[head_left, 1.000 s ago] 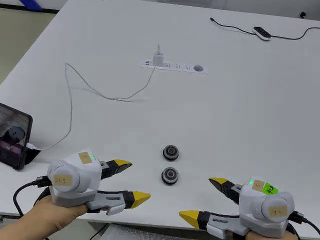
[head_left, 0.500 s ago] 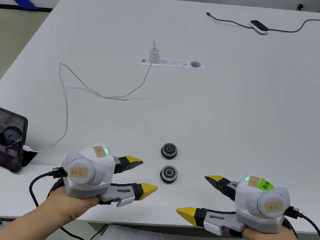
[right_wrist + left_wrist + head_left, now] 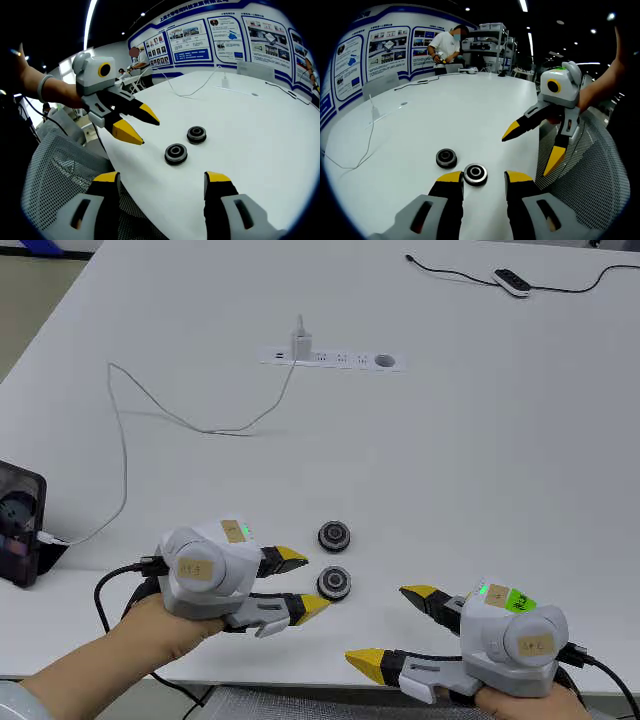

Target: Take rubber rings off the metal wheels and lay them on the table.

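Note:
Two small metal wheels with black rubber rings lie flat on the white table: the near wheel [image 3: 334,583] [image 3: 475,174] [image 3: 176,153] and the far wheel [image 3: 335,536] [image 3: 446,157] [image 3: 196,134]. My left gripper [image 3: 299,583] [image 3: 479,177] is open, its yellow tips just left of the near wheel, which sits right at the gap between its jaws. My right gripper [image 3: 391,627] [image 3: 162,177] is open and holds nothing, a short way to the right of and nearer than the wheels.
A white power strip [image 3: 328,359] with a plugged charger lies mid-table, its grey cable [image 3: 120,430] looping to a dark device [image 3: 18,523] at the left edge. A remote [image 3: 511,280] on a black cord lies far back. The table's front edge [image 3: 300,680] runs close below the grippers.
My left gripper has moved right, toward the near wheel, until its tips reach it. The right gripper has stayed about where it was. The head camera has tilted a little.

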